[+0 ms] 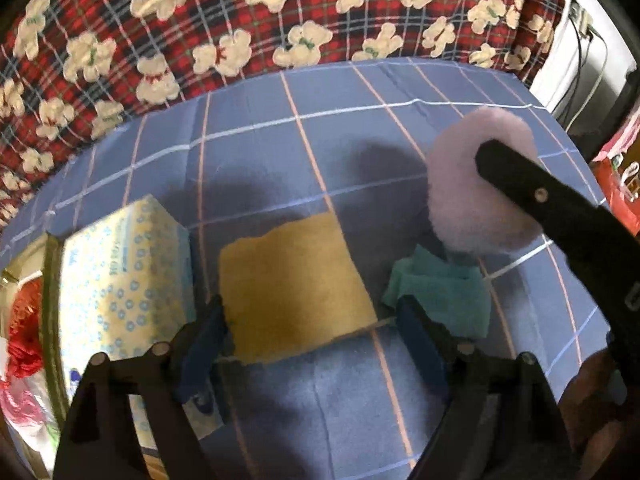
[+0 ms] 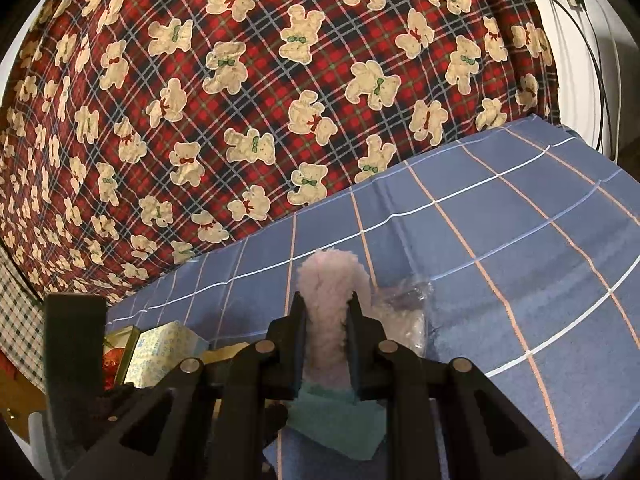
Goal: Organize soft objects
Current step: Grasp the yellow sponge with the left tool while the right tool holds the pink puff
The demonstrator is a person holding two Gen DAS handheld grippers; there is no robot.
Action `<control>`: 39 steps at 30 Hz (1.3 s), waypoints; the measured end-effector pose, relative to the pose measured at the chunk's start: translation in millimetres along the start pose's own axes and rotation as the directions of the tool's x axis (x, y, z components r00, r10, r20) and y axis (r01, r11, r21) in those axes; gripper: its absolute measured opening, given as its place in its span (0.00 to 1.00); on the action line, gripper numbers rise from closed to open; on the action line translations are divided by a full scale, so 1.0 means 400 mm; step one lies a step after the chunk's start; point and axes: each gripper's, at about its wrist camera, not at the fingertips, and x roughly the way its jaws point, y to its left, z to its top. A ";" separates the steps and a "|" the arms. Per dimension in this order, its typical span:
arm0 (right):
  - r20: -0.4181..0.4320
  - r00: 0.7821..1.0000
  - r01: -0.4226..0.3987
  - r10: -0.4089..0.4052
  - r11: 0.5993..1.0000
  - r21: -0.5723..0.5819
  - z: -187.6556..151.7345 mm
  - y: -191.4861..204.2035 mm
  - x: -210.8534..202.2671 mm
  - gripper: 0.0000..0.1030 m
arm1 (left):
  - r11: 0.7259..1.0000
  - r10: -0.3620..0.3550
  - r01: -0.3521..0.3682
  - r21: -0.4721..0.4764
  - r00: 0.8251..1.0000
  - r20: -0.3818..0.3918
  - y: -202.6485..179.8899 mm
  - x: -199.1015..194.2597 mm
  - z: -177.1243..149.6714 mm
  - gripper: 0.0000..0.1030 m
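Observation:
A yellow sponge cloth (image 1: 296,284) lies flat on the blue checked sheet (image 1: 280,152). My left gripper (image 1: 312,324) is open, its jaws either side of the cloth's near edge, low over the sheet. A teal cloth (image 1: 448,296) lies to its right. My right gripper (image 2: 325,308) is shut on a pink fluffy round pad (image 2: 326,304), held upright just above the teal cloth (image 2: 340,420). In the left wrist view the pad (image 1: 472,192) hangs over the teal cloth with the right gripper's black finger across it.
A blue-and-yellow tissue pack (image 1: 124,280) stands left of the yellow cloth, beside a box holding red wrapping (image 1: 24,336). A crumpled clear plastic bag (image 2: 408,312) lies behind the pad. A red plaid bear-print blanket (image 2: 240,100) covers the back. Cables (image 2: 592,40) hang on the right wall.

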 end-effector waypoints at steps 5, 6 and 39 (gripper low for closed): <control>-0.002 1.000 0.010 -0.010 1.000 -0.009 -0.002 0.004 0.003 0.19 | 1.000 -0.029 0.029 -0.009 0.999 0.025 0.006 -0.010 -0.004 0.57; -0.002 1.000 0.012 -0.013 1.000 -0.011 -0.002 0.004 0.004 0.19 | 1.000 -0.029 0.029 -0.010 0.999 0.038 0.004 -0.018 -0.005 0.56; 0.007 0.993 0.118 -0.118 0.986 -0.117 -0.027 0.035 0.020 0.19 | 0.998 0.011 0.018 -0.064 0.905 0.424 -0.013 -0.133 -0.107 0.56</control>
